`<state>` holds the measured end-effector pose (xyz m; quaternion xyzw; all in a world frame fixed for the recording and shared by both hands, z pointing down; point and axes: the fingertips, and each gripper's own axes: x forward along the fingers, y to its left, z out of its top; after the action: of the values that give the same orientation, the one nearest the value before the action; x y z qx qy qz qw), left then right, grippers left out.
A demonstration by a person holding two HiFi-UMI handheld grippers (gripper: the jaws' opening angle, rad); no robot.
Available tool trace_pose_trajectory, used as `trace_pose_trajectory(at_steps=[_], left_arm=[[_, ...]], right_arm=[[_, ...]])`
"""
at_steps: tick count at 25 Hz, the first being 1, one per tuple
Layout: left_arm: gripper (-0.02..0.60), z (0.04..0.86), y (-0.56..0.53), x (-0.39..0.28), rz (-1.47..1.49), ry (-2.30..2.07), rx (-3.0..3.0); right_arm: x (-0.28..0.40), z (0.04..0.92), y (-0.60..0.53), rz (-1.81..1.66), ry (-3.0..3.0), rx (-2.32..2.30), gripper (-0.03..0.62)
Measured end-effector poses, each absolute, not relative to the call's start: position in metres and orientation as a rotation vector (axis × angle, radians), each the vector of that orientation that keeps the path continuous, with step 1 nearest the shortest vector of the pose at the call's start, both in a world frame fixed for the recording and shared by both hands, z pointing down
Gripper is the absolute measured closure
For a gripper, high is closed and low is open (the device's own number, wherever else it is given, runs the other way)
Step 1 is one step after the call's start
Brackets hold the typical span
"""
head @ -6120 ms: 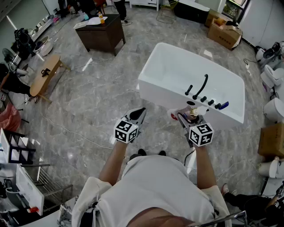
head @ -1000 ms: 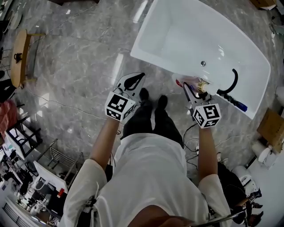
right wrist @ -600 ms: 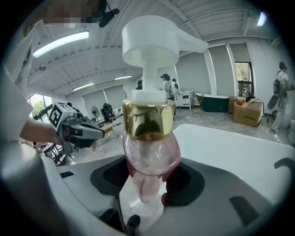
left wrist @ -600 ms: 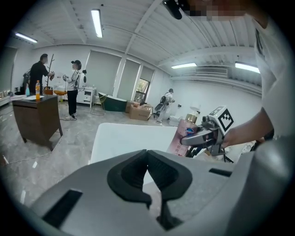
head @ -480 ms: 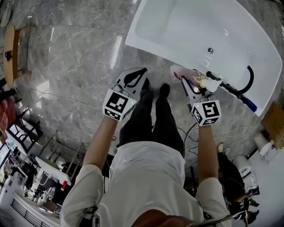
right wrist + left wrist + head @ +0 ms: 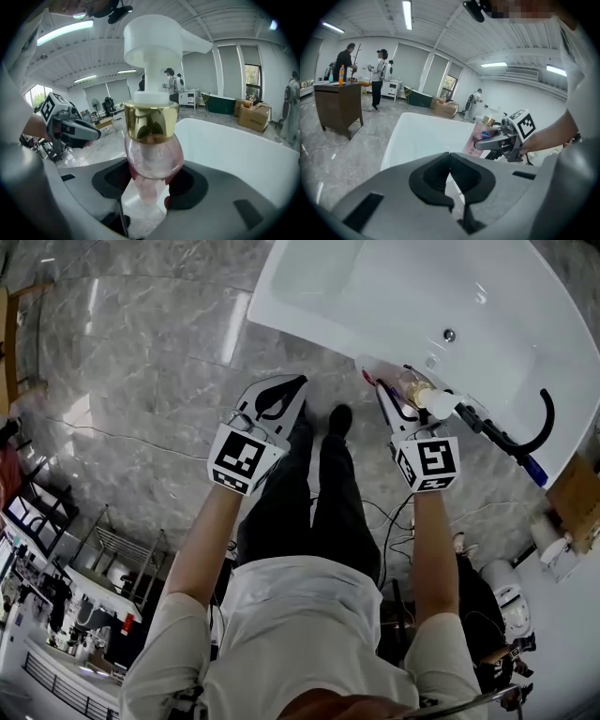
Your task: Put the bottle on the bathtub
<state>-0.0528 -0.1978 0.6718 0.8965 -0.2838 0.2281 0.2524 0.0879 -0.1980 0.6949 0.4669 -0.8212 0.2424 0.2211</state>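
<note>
my right gripper (image 6: 150, 185) is clenched on the bottle (image 6: 152, 150). its two dark pads squeeze the pink see-through body from both sides. above the pads i see a gold collar and a white pump top, and the bottle stands upright.

in the head view the right gripper (image 6: 396, 397) sits in the upper right of the frame. the bottle (image 6: 420, 393) in it is right at the near rim of the white bathtub (image 6: 319, 329). i cannot tell if the bottle touches the rim. the black tap (image 6: 542, 423) curves up on the rim just to the right of the bottle.

my left gripper (image 6: 451, 161) is closed with nothing in it. the tips of its pads touch each other. in the head view the left gripper (image 6: 279, 395) is left of the middle, over the grey floor (image 6: 141, 362), near the bathtub but not over it. my two dark shoes (image 6: 339, 418) are between the two grippers.

from the left gripper view i look across the bathtub (image 6: 424, 136). at the right of that frame is the right gripper (image 6: 499, 140) with the pink bottle (image 6: 480, 138) in it. a dark cabinet (image 6: 337, 105) stands far off at the left, and two people (image 6: 379, 77) stand by it.

a brown box (image 6: 574, 502) lies at the right edge of the head view.
</note>
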Motion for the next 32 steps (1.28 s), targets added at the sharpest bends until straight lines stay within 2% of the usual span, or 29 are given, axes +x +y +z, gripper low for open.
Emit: trace_pose_trajectory(at_steps=[19,32], left_arm=[[0.574,0.746,-0.190,-0.030,0.625,-0.745,2.378],[0.574,0.758,-0.190,-0.039,0.633,-0.755,2.341]], right_arm=[[0.071,0.798,-0.216,0.480,-2.201,1.150,0.353],[0.061,0.804,-0.218,0.371,-2.222,1.121,0.347]])
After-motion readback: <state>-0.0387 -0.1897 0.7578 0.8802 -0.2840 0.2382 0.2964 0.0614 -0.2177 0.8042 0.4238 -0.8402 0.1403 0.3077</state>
